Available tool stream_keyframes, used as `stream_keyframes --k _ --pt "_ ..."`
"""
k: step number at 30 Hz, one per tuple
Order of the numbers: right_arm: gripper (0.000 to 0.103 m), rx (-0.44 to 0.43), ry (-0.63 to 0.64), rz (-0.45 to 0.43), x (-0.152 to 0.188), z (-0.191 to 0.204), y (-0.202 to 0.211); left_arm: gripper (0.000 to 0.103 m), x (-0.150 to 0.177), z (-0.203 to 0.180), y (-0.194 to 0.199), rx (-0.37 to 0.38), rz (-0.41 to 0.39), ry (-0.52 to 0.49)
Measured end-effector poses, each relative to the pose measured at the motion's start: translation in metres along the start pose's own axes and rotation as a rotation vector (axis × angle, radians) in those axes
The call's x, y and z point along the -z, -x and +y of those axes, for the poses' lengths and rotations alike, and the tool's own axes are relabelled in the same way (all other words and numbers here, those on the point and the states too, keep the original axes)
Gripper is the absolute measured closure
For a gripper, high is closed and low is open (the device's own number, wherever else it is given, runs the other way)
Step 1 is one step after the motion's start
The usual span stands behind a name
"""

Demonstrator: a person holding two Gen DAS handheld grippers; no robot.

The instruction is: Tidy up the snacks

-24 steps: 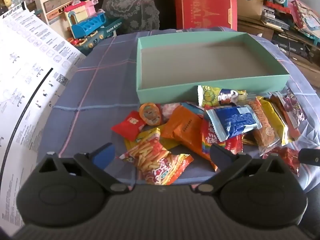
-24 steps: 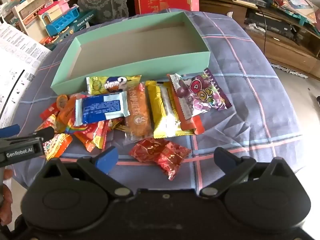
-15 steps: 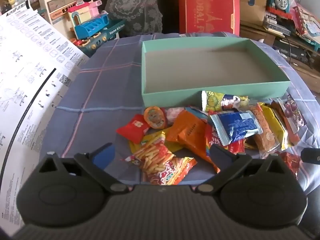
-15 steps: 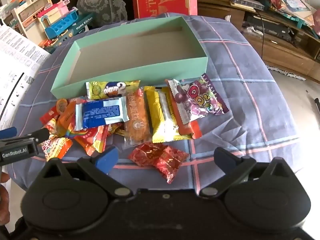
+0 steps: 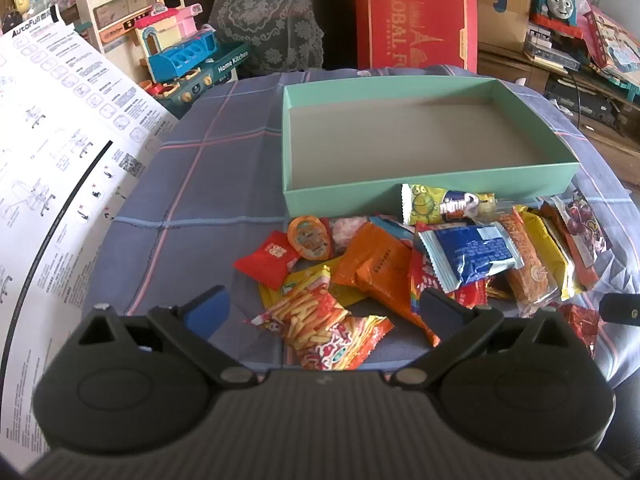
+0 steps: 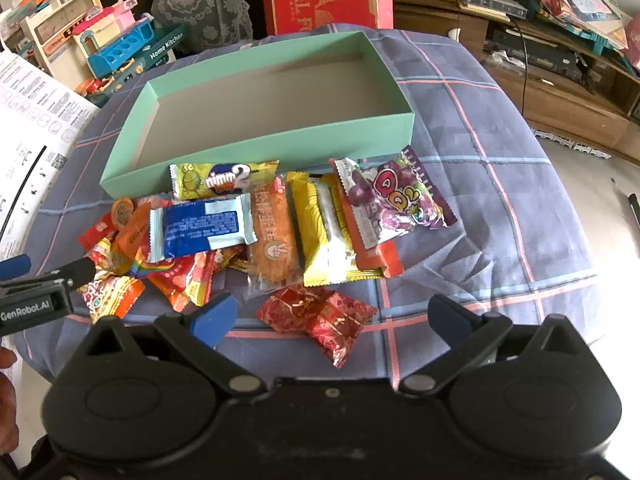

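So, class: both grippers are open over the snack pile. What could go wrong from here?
1. The blue wrapper lies on other packets, so grabbing it may drag some along.
2. The red foil packet sits near the table's front edge and might get knocked off.
3. The left gripper and right gripper work close together and could collide.

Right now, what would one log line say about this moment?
left gripper: open, over fries packet | right gripper: open, over red foil packet | green box: empty | snacks: on cloth

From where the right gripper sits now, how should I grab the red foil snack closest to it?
Come straight down on the red foil snack and pinch its pinched middle across the narrow width. It lies flat, alone on the cloth, between the open right gripper fingers.
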State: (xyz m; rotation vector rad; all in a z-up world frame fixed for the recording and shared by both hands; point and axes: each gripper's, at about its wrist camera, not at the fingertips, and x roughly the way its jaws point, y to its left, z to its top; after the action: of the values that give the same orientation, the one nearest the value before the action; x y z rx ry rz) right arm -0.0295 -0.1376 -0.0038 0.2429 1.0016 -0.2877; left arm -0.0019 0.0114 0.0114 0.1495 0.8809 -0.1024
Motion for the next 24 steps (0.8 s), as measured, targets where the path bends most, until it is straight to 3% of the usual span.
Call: stream_keyframes --k 24 --pt "0.000 -0.013 -0.001 0.009 -0.0029 0.0020 -0.0027 0.000 -0.0040 -0.0043 -0.0024 0.015 0.012 -0.019"
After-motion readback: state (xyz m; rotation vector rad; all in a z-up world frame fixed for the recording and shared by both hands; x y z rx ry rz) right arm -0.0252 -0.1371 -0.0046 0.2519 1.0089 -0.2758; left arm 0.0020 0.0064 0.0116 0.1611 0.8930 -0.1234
